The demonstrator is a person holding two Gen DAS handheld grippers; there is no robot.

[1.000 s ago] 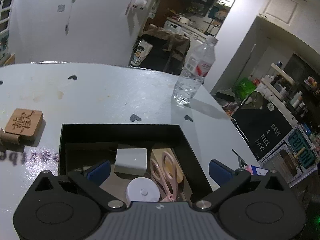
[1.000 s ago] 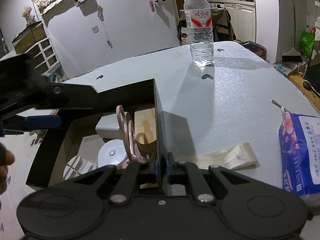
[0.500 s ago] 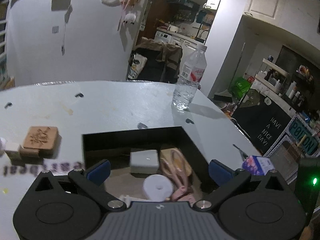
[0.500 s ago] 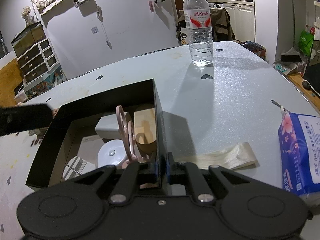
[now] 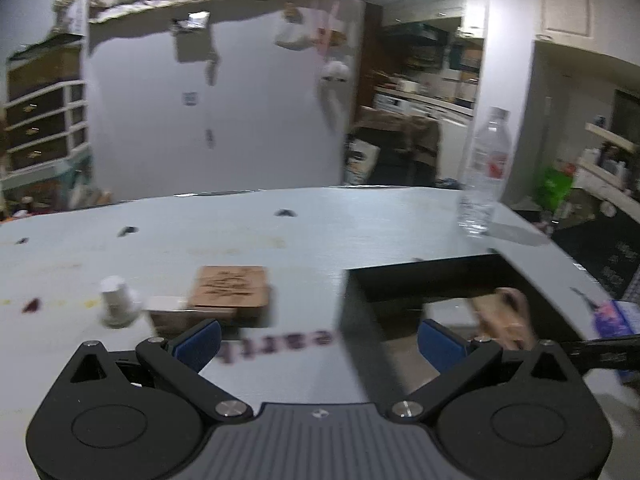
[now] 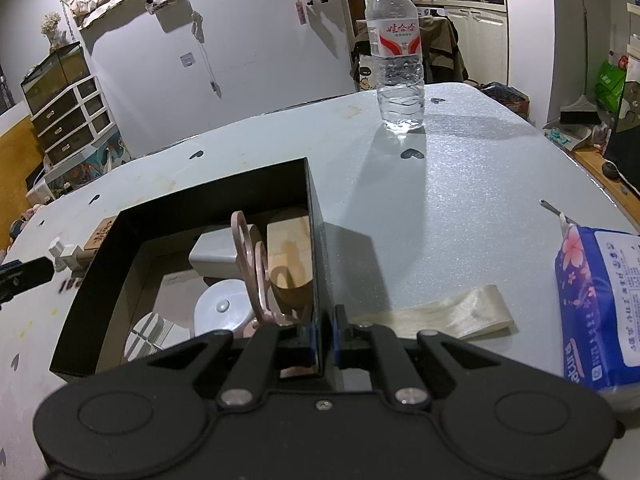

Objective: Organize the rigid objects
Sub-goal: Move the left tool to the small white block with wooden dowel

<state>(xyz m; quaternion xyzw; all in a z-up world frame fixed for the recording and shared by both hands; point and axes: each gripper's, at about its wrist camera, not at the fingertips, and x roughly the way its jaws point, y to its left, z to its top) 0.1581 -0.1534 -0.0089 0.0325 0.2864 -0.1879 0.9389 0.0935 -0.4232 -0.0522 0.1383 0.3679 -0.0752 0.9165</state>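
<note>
While the black box [image 6: 312, 216] wall is clamped by the right gripper [image 6: 322, 334], the left gripper [image 5: 318, 340] is held wide open, empty, the wooden block [image 5: 230, 290] at 11 o'clock.

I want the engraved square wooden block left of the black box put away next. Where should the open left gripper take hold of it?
Grip the flat engraved wooden block across its two opposite side edges, coming down from above with the left gripper. It lies flat, and smaller pieces crowd its near-left edge, so the side edges look easiest to reach.

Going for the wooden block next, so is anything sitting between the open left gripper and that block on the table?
Nothing visible. The left gripper is open and empty, and only bare table lies ahead of it toward the wooden block.
</note>
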